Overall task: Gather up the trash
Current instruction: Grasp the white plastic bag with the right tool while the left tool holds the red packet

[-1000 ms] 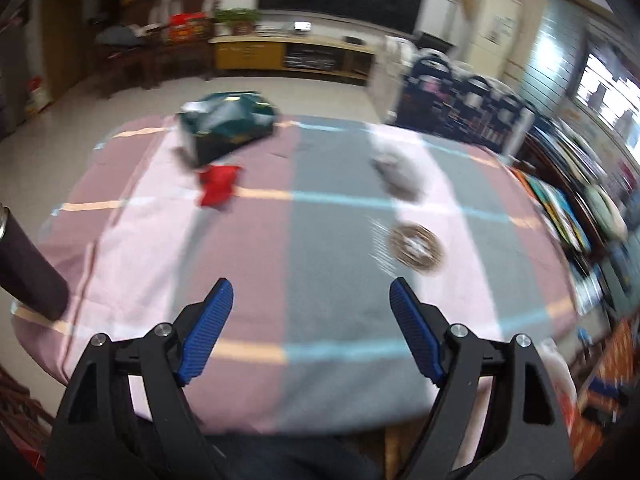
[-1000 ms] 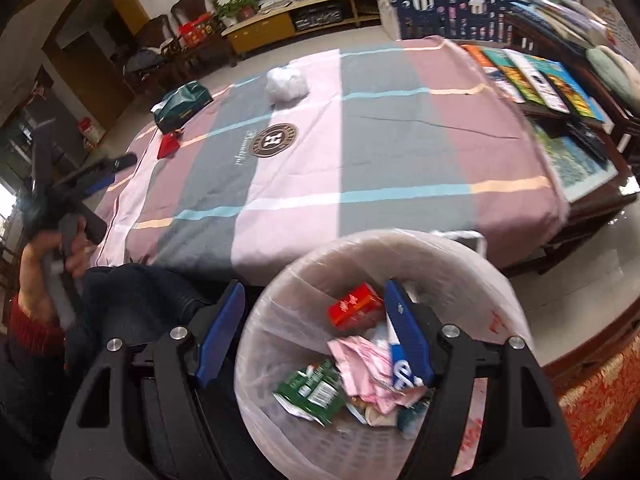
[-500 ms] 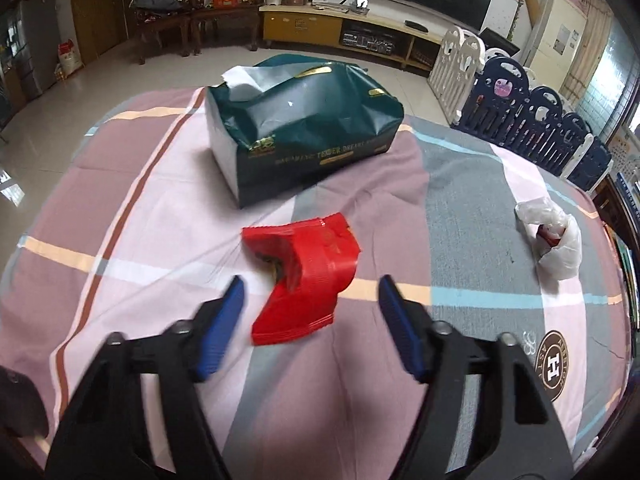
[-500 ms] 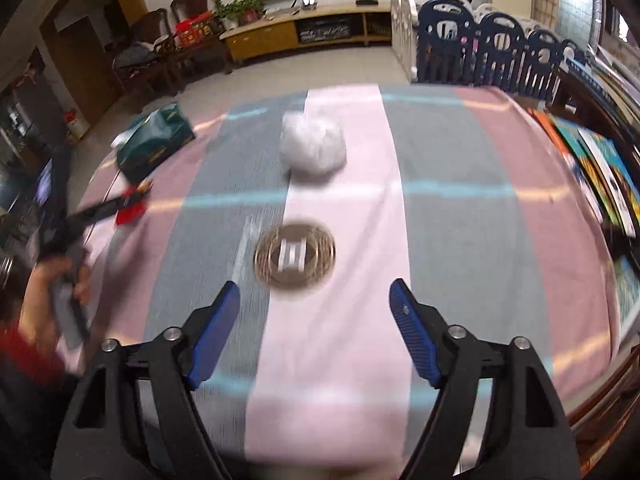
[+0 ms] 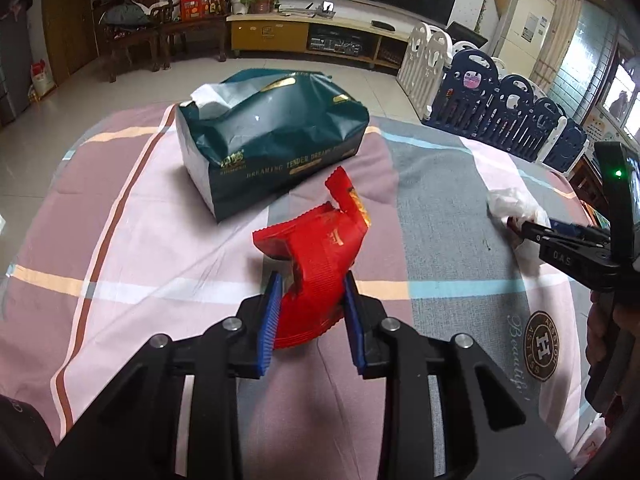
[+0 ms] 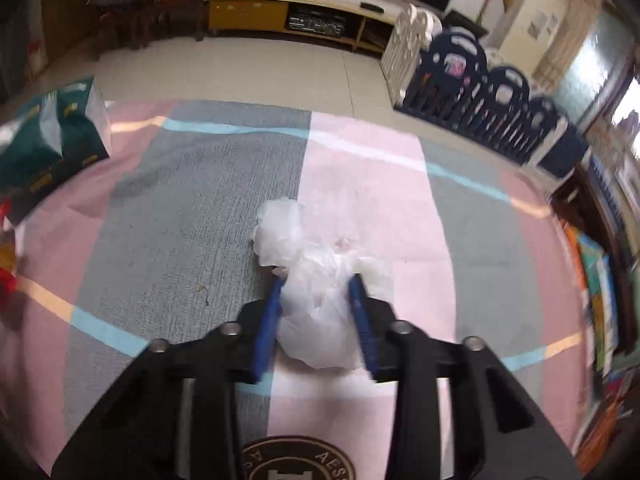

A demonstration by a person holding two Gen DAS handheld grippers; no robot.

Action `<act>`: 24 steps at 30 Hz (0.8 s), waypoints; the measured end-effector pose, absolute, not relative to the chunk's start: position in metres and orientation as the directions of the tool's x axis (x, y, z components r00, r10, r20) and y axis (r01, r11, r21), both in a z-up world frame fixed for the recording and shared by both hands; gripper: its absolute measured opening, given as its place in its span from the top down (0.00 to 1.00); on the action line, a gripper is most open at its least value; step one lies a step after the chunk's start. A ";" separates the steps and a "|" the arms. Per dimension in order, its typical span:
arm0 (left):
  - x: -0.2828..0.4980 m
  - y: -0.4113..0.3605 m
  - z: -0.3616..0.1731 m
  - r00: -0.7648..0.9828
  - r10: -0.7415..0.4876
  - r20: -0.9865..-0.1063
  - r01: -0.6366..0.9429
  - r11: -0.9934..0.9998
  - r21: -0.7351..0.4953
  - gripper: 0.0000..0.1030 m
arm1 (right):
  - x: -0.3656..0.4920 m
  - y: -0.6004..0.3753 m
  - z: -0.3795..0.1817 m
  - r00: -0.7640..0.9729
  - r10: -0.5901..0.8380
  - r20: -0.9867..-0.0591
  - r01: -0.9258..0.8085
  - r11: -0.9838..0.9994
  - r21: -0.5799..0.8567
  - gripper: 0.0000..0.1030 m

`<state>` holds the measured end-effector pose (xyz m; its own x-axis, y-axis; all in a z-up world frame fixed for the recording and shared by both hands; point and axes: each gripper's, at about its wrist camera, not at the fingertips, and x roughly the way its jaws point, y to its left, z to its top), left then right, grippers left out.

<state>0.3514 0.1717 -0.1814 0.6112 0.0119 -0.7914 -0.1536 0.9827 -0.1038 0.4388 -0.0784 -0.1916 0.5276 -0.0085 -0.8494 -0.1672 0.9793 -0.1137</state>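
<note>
A crumpled red wrapper (image 5: 320, 252) lies on the striped tablecloth (image 5: 140, 248). My left gripper (image 5: 310, 284) is closing on it, and its blue pads press the wrapper's lower part from both sides. A white plastic bag (image 6: 320, 280), bunched up, sits on the pink stripe. My right gripper (image 6: 318, 284) is closing too, its blue pads squeezing the bag's sides. In the left wrist view the right gripper (image 5: 532, 232) shows at the far right, its tips at the white plastic bag (image 5: 512, 204).
A dark green tissue pack (image 5: 272, 148) stands behind the red wrapper, also at the left edge of the right wrist view as the tissue pack (image 6: 48, 132). A round logo (image 5: 542, 346) marks the cloth. Play fence panels (image 6: 480, 108) and a TV cabinet (image 5: 312, 36) lie beyond the table.
Both grippers left the bin side and came down over the table. The left one narrowed onto the red wrapper; the right one swept forward to the white bag and narrowed onto it.
</note>
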 end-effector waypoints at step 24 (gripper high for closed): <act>0.331 0.173 -0.171 0.656 -0.028 -0.754 -0.159 0.972 -0.175 0.70 | 0.323 -0.133 -0.157 0.498 0.299 -0.814 -0.154 0.954 0.256 0.32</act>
<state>0.3307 0.1732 -0.1709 0.6564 -0.0284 -0.7539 -0.1594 0.9715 -0.1754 0.3232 -0.1330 -0.1565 0.4982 0.2991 -0.8139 -0.1545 0.9542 0.2561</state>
